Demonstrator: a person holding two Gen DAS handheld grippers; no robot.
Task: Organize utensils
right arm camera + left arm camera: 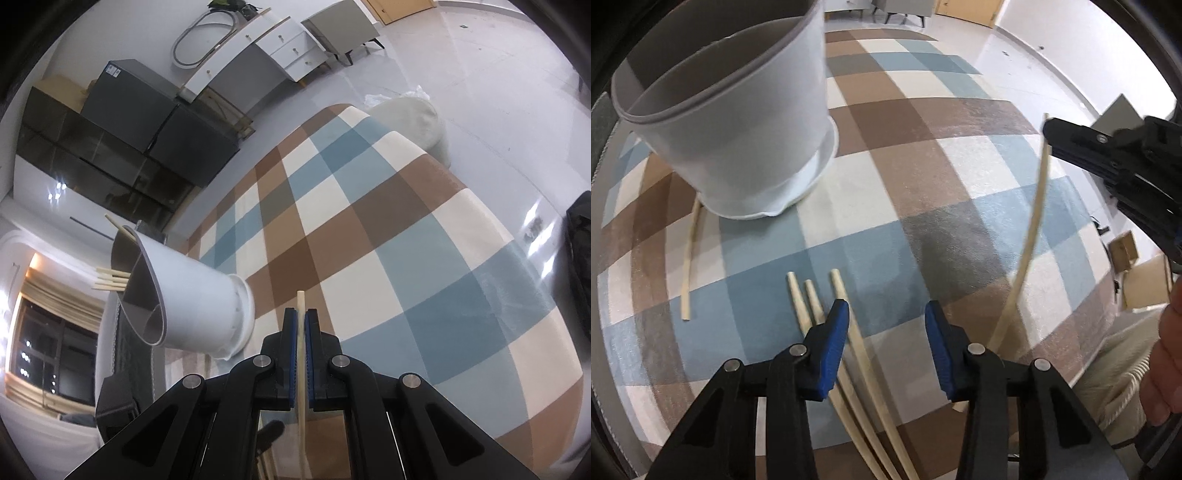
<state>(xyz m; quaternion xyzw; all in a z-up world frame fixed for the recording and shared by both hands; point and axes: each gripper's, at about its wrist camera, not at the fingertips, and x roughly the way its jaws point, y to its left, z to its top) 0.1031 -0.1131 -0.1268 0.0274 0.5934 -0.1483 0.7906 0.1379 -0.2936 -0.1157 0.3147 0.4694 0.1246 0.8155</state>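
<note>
White bucket (pixel 746 122) grey-rimmed; pale wooden chopsticks (pixel 846 369); rug (pixel 923 184) checked brown, blue, cream

No readable text, brand or number in either view — a small label on the dark cabinet (pixel 114 72) is too blurred to read.
</note>
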